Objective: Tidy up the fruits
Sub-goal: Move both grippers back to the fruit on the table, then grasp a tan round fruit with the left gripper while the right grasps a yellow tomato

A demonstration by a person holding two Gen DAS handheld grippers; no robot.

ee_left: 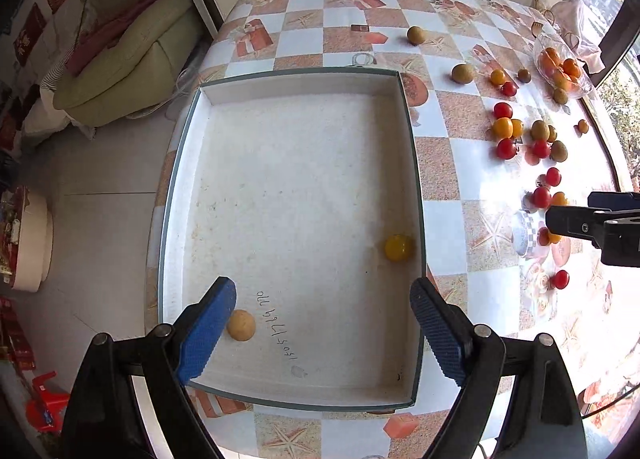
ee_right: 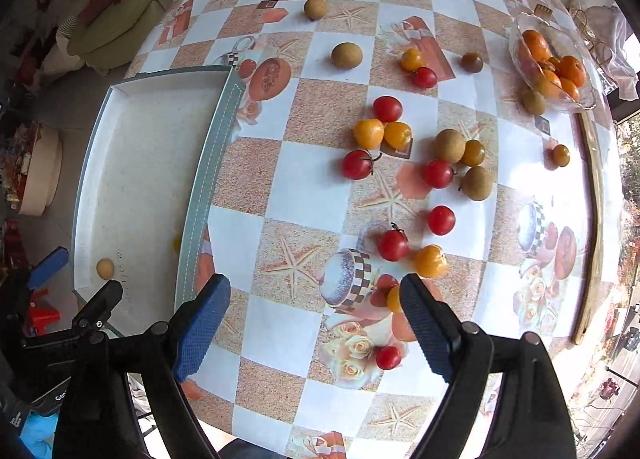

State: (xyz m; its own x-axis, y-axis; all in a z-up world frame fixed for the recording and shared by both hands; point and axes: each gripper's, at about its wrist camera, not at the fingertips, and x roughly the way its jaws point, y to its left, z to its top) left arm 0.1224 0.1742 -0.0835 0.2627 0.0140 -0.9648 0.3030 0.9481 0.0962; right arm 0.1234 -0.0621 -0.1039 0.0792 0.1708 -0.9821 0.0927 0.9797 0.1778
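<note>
A shallow white tray [ee_left: 296, 83] with a green rim sits on the checkered table; it also shows at the left of the right wrist view [ee_right: 212, 147]. In it lie a tan longan [ee_left: 241, 325] and a yellow tomato [ee_left: 398, 247]. My left gripper [ee_left: 324, 333] is open and empty over the tray's near end, its left finger beside the longan. My right gripper [ee_right: 316, 325] is open and empty above the table, near a yellow tomato [ee_right: 394, 299] and a red tomato [ee_right: 388, 357]. Several red and yellow tomatoes [ee_right: 368, 133] and brown longans [ee_right: 450, 145] lie scattered ahead.
A glass bowl of oranges [ee_right: 552, 63] stands at the far right of the table. A wooden stick [ee_right: 594, 219] lies along the right edge. A green sofa [ee_left: 132, 55] and floor are to the left of the table.
</note>
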